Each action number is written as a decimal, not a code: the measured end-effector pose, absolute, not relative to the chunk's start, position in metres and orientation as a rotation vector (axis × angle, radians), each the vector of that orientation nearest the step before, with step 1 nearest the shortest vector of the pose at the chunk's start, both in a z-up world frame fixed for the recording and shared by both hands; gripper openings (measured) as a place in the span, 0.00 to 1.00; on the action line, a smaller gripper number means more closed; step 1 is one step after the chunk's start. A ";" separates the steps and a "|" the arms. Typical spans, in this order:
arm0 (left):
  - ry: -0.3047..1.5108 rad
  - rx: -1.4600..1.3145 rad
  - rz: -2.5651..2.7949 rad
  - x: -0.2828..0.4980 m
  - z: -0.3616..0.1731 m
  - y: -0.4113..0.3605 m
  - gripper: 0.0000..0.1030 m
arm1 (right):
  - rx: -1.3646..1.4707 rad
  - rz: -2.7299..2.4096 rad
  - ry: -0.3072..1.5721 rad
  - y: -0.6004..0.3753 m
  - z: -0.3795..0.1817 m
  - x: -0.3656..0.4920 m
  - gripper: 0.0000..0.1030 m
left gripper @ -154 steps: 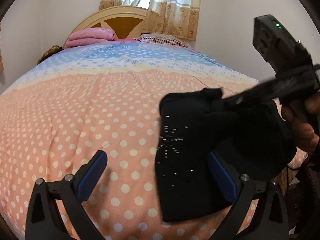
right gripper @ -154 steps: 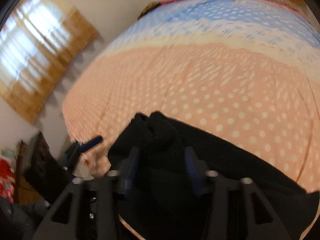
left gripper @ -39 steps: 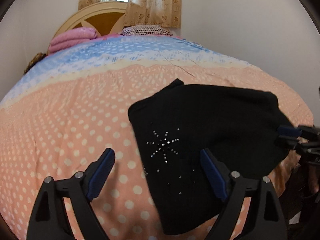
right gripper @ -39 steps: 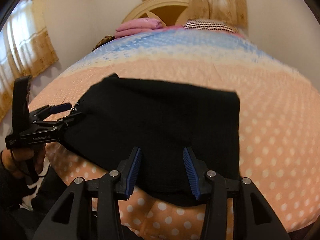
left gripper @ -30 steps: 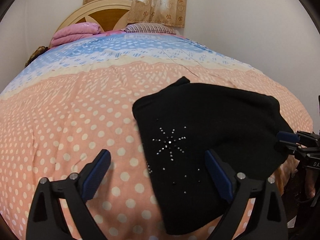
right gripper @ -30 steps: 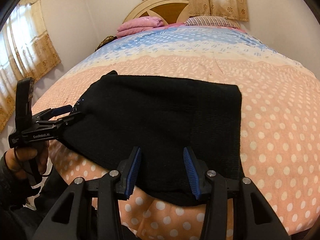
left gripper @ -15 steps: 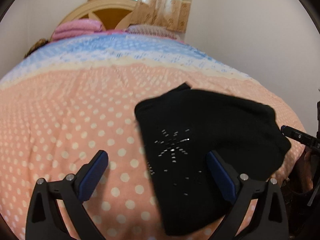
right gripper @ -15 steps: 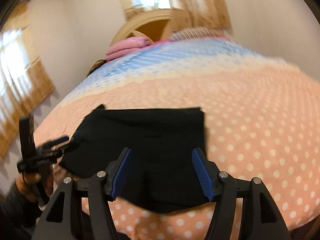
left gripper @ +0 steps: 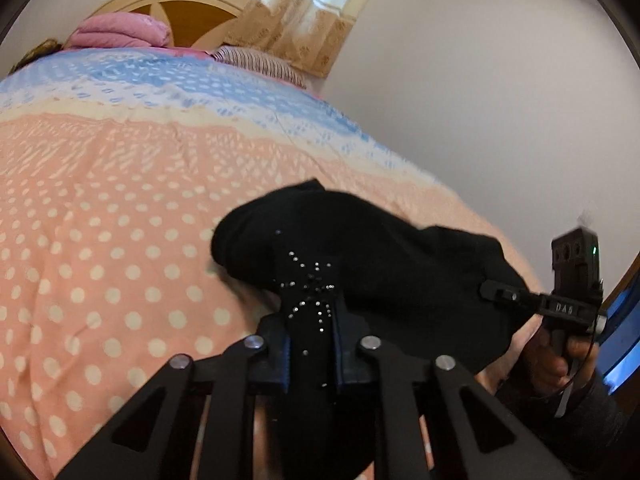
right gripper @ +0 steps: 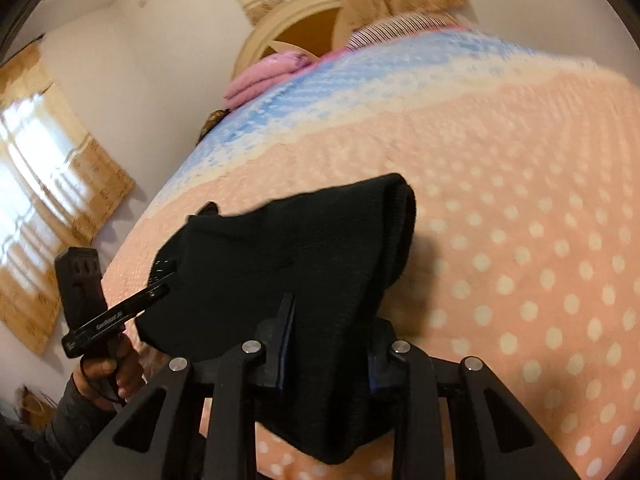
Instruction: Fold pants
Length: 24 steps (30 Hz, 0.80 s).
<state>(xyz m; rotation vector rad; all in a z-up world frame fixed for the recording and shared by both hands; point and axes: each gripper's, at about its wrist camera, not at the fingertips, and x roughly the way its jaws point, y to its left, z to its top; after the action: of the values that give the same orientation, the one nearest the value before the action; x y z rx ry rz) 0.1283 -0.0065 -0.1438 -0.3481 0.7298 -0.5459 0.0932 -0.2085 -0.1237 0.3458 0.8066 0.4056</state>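
Observation:
Black folded pants [left gripper: 380, 248] with a rhinestone star lie near the front edge of the polka-dot bed [left gripper: 100, 200]. My left gripper [left gripper: 310, 344] is shut on the near edge by the star, which bunches the cloth between its pads. In the right wrist view, my right gripper [right gripper: 328, 344] has its jaws closing on the other near corner of the pants [right gripper: 288, 248], with thick cloth filling the gap and the pads pressing on it. Each view shows the other gripper at the cloth's edge: the right gripper [left gripper: 486, 290] and the left gripper [right gripper: 166, 280].
The peach, cream and blue bedspread [right gripper: 520, 200] stretches back to a folded pink blanket [left gripper: 120, 32], a striped pillow [left gripper: 260, 66] and a wooden headboard [left gripper: 188, 4]. A white wall stands to the right. A person's hand [left gripper: 560, 360] holds the right gripper's handle off the bed's edge.
Both grippers went from open over the flat pants to closed on the near edge. The cloth is now bunched and lifted at both corners, and both views have tilted.

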 end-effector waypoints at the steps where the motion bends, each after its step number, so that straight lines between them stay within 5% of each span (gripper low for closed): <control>1: 0.717 -0.374 -0.552 0.127 -0.140 0.000 0.13 | 0.342 0.417 0.800 -0.206 -0.118 0.094 0.27; 11: 0.542 -0.396 -0.401 0.100 -0.082 0.103 0.13 | 0.231 0.643 0.772 -0.084 -0.066 0.171 0.27; 19: 0.616 -0.272 -0.044 0.096 -0.118 0.188 0.14 | 0.221 0.766 0.918 0.065 -0.126 0.245 0.30; 21: 0.716 -0.220 0.036 0.105 -0.151 0.191 0.20 | 0.176 0.701 0.962 0.084 -0.152 0.254 0.37; 24: 0.673 -0.183 0.077 0.094 -0.164 0.186 0.47 | 0.247 0.697 0.970 0.074 -0.169 0.262 0.42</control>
<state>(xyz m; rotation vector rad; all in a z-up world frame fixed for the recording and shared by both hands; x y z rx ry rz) 0.0939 0.1862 -0.1641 -0.1831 0.6735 0.0766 0.2625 0.0735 -0.1692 0.2472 0.9697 0.6971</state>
